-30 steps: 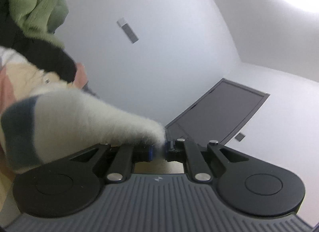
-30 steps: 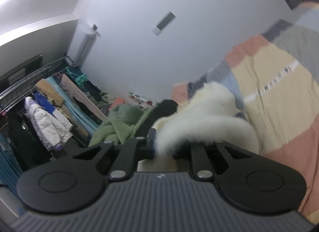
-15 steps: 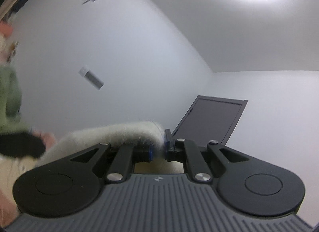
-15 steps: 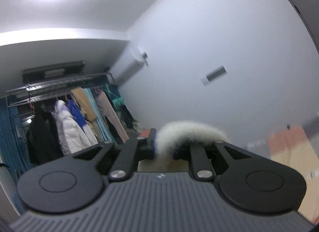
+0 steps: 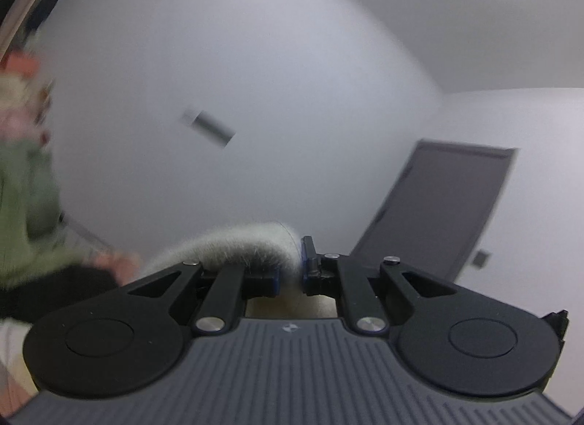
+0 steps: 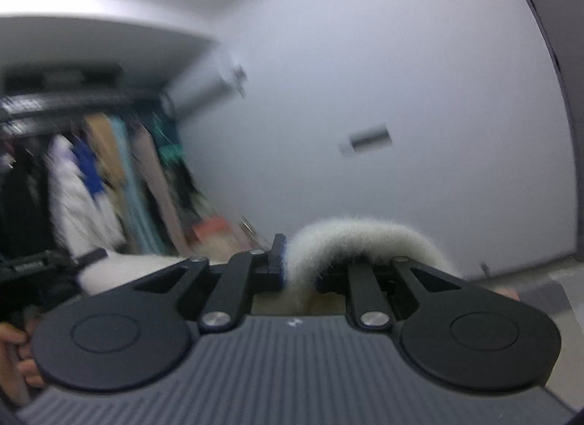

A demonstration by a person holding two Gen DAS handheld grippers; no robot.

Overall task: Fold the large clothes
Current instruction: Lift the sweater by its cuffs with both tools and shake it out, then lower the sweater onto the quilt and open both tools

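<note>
A fluffy white garment [image 5: 233, 242] is pinched at its edge in my left gripper [image 5: 290, 271], which is shut on it; the fabric arches out to the left and drops out of sight below. In the right wrist view my right gripper [image 6: 297, 271] is shut on another edge of the same fluffy white garment [image 6: 365, 235], which curls over to the right and hangs down. Both grippers are held high and point about level at a white wall. The rest of the garment is hidden under the gripper bodies.
A dark door [image 5: 445, 206] stands in the wall right of the left gripper. A green garment [image 5: 25, 213] and a black one [image 5: 47, 290] lie at the left. A rack of hanging clothes [image 6: 91, 176] fills the left of the right wrist view. A hand [image 6: 14, 359] shows at the lower left.
Both grippers have risen with the white garment in them. The patchwork bed cover and most of the garment have dropped out of view; wall, door and clothes rack now fill the views.
</note>
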